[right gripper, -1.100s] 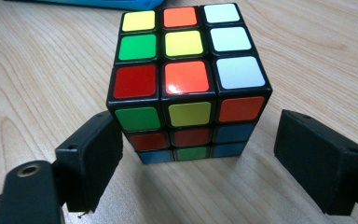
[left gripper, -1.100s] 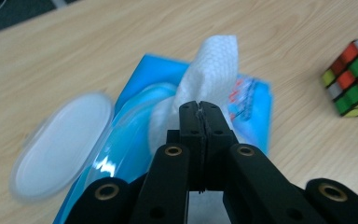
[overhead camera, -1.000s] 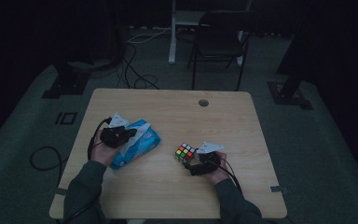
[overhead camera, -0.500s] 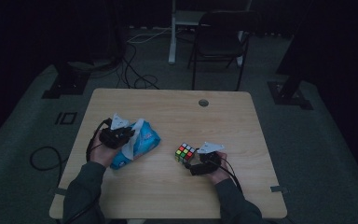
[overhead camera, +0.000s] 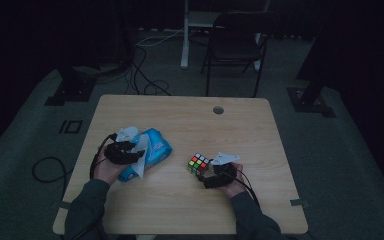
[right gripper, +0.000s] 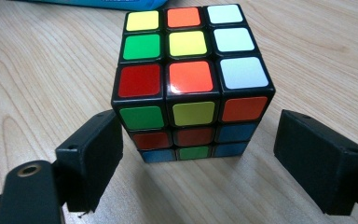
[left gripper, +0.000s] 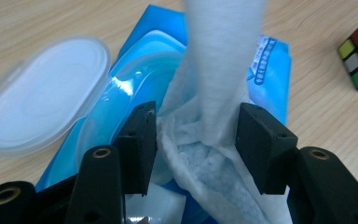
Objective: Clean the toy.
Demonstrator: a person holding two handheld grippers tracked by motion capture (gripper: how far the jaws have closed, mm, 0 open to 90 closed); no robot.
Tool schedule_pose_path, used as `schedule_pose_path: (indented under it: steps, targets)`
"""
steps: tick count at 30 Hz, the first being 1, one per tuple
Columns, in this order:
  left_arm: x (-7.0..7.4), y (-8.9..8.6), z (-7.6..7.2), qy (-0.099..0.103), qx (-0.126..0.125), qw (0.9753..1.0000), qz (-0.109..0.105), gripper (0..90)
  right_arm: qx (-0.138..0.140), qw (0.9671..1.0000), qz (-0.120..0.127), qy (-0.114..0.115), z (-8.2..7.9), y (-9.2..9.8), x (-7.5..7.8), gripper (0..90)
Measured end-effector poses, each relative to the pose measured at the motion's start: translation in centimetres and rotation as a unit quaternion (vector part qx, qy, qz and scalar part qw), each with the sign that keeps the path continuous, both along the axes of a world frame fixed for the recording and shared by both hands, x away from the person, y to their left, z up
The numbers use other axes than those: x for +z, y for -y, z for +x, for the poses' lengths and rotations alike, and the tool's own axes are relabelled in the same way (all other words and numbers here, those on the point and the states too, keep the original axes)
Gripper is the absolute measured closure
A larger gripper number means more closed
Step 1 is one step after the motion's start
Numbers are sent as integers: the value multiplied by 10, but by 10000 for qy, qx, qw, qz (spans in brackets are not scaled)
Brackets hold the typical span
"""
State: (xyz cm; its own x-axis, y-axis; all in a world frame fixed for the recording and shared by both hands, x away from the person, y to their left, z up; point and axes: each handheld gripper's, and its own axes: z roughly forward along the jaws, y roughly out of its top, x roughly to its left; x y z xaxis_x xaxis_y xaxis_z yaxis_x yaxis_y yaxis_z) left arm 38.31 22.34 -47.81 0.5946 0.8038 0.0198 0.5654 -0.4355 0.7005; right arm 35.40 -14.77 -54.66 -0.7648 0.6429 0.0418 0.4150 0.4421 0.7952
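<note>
The table (overhead camera: 180,120) has bare wood ahead of both hands. Near its left edge lies the wipes pack (overhead camera: 150,150), lid open; the left gripper (left gripper: 193,140) straddles its wipe (left gripper: 214,93), jaws apart. The right gripper (right gripper: 198,158) gapes just short of the cube (right gripper: 186,79).

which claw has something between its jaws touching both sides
The left claw: a wipe from the blue pack fills its gap. The right claw only flanks the cube, gaps both sides.
</note>
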Motion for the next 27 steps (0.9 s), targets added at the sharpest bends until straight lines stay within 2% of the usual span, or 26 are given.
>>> schedule_pose_path:
  steps: [2,4,6,8,10,12,13,15,16,20,22,25,27]
  targets:
    - [-2,0,3,4,109,9999,-8,541,-2,10000,3,-2,0,0,0,156]
    - [-1,-2,5,-5,144,9997,-174,616,-7,10000,2,9,0,1,1,156]
    - [1,-3,5,39,154,9996,-254,695,-23,10000,18,19,0,2,1,157]
    - [2,-5,6,27,176,9992,-346,727,-36,10000,19,15,0,2,1,157]
    - [3,-4,6,35,208,9995,-239,783,-29,10000,10,18,0,2,1,158]
    - [1,-1,7,-43,126,9998,-169,770,-22,10000,-1,19,0,1,1,158]
    - [-1,0,8,-94,91,9998,-121,730,-22,10000,-8,17,0,1,1,157]
    - [-2,-1,10,-139,165,9995,-230,671,-22,10000,-19,24,0,1,1,157]
    - [-2,-2,10,-167,165,9994,-238,680,-22,10000,-14,24,0,1,1,157]
    - [-1,1,9,-66,213,9997,-31,853,-17,10000,-3,29,0,1,1,158]
    - [2,2,8,-10,242,9997,-58,872,-21,10000,3,27,0,1,1,157]
    - [9,0,6,142,205,9994,-233,880,-30,10000,27,41,-1,2,2,161]
    - [17,1,2,340,187,9989,-249,882,-31,10000,21,63,-1,1,3,173]
